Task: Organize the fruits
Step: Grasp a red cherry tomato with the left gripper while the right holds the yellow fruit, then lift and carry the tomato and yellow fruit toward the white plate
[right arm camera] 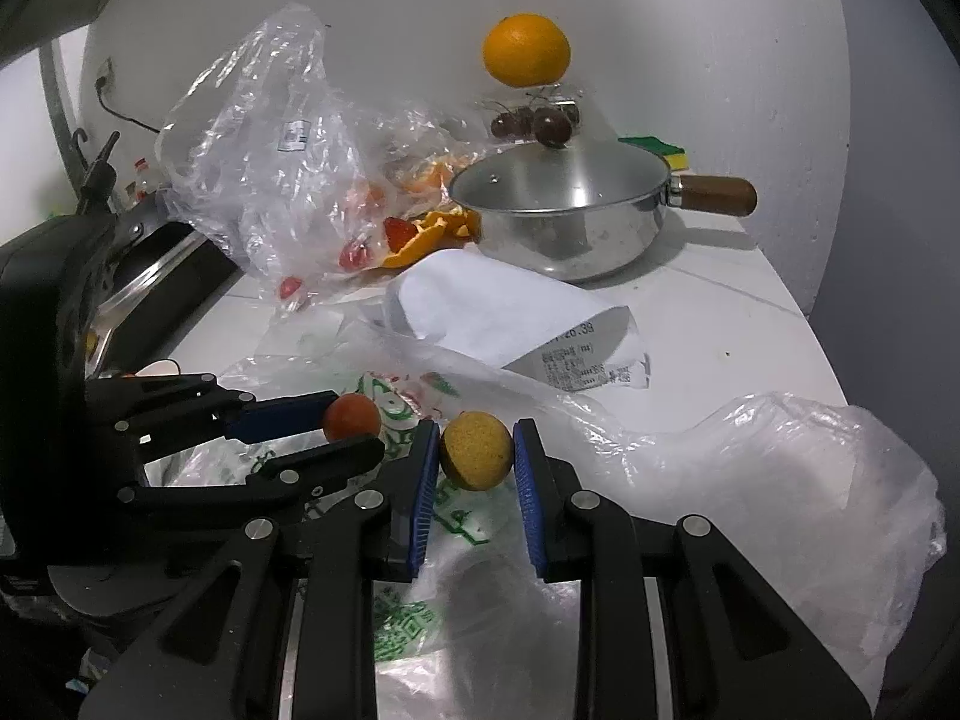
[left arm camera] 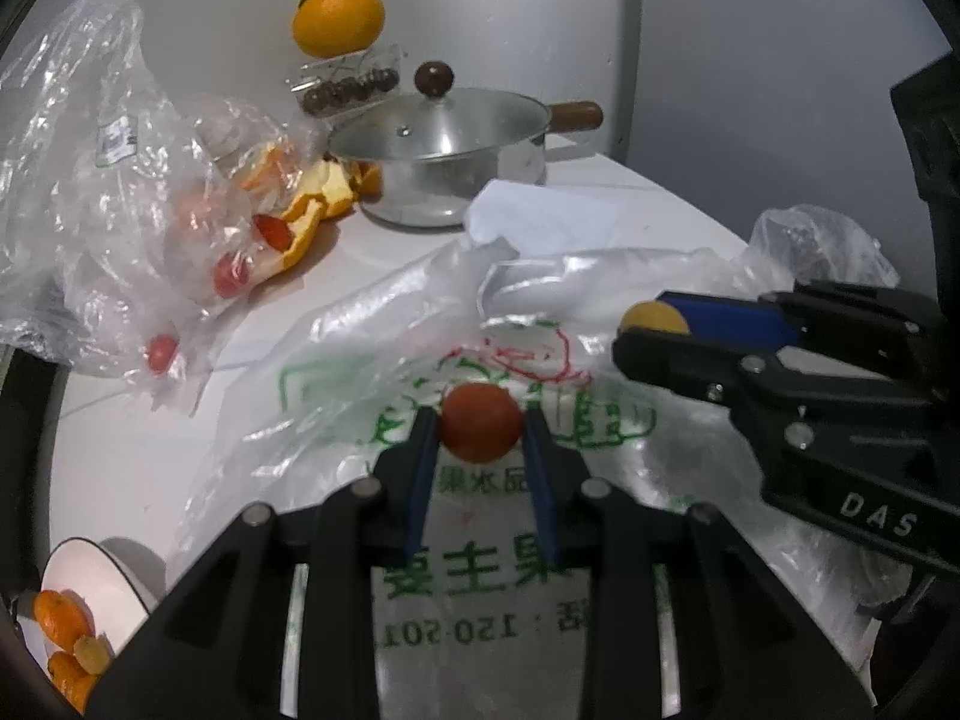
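We work over a white counter (right arm camera: 750,324) strewn with bags. The printed plastic bag (left arm camera: 480,576) lies flat beneath both tools, likely as the source of the fruit. A lidded steel saucepan (left arm camera: 444,150) stands at the back, out of the way. A white bowl (left arm camera: 114,582) at our left holds mandarins, probably the sorting target. Our left gripper (left arm camera: 482,426) pinches a reddish-orange fruit (left arm camera: 480,423); our right gripper (right arm camera: 476,450) clamps a yellow fruit (right arm camera: 477,450), both lifted clear above the bag.

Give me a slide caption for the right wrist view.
Right gripper grips a yellow fruit above plastic bags; left gripper holds an orange-red fruit.
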Demonstrator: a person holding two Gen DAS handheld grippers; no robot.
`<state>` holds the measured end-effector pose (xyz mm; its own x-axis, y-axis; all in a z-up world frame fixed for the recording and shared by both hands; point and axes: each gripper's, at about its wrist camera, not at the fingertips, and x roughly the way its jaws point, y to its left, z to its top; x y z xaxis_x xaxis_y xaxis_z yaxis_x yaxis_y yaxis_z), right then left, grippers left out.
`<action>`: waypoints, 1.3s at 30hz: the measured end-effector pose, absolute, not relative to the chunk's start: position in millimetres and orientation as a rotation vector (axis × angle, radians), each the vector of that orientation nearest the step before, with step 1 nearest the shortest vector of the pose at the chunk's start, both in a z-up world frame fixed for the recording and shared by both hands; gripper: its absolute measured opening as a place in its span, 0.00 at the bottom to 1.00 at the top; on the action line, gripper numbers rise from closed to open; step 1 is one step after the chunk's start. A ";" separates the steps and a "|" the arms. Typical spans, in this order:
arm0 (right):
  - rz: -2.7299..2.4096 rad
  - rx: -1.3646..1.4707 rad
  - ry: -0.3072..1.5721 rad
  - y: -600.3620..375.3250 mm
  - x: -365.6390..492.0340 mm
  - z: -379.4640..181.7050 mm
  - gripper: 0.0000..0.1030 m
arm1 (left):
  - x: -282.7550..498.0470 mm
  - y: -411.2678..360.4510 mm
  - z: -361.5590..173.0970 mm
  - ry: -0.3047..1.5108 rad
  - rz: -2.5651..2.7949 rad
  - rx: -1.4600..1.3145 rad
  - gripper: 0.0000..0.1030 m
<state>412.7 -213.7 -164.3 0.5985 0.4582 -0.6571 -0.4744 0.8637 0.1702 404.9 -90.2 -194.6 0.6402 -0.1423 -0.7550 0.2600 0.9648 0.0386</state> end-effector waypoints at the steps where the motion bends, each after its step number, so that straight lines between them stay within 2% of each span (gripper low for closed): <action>1: 0.542 -0.027 0.753 -212.7 410.8 -162.7 0.26 | 401.7 -89.6 -192.3 0.841 -0.233 0.151 0.28; 39: 0.545 -0.122 0.689 -170.8 324.7 -117.1 0.26 | 300.2 -42.2 -143.9 0.737 -0.229 0.082 0.28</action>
<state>324.7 -170.8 -117.1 0.6385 0.4372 -0.6334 -0.5158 0.8539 0.0694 300.2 -42.2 -143.9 0.7168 -0.1779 -0.6741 0.2357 0.9718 -0.0059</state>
